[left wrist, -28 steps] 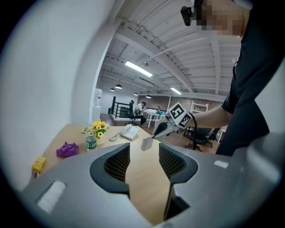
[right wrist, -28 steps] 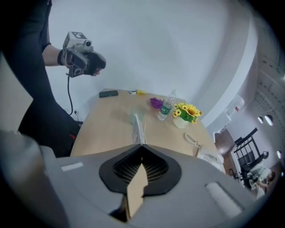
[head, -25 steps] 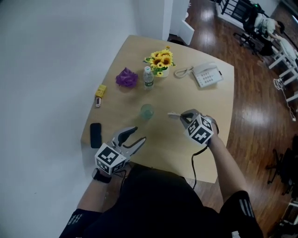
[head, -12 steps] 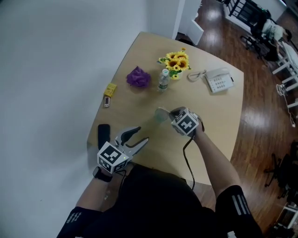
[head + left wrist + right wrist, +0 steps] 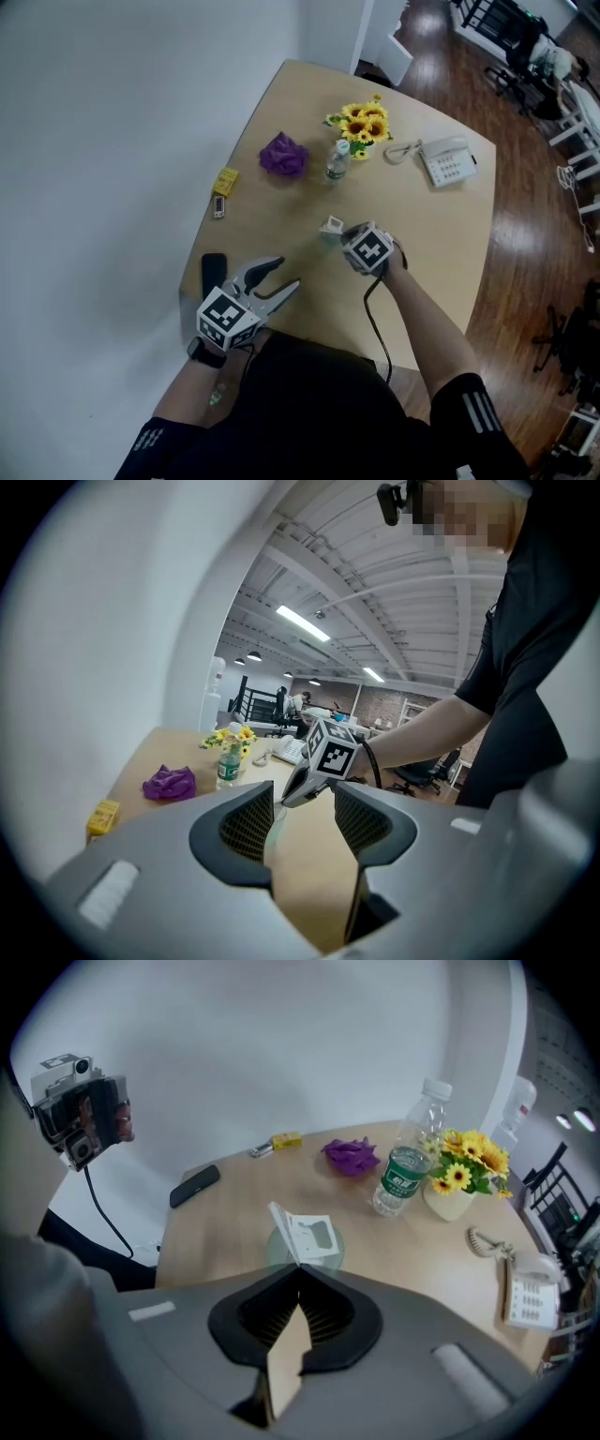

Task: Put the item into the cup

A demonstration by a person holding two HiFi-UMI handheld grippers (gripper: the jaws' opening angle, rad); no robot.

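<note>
— Right gripper (image 5: 300, 1269)?
— Its jaws are clamped on a small white card (image 5: 309, 1234), held just over the clear cup (image 5: 277, 1251). The cup stands mid-table (image 5: 441, 234), a little toward the front edge.
— And the left gripper (image 5: 302, 803)?
— Jaws apart, nothing between them. It hovers by the table's front left corner, well apart from the cup

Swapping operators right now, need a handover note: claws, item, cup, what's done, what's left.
Right claw: shut on the white card, pointing steeply down over the clear cup.
Left claw: open, empty, near the front edge of the table.
Done: card picked up and held over the cup.
Left: lower a little, then open the right claw so the card drops in. Not released yet.
</note>
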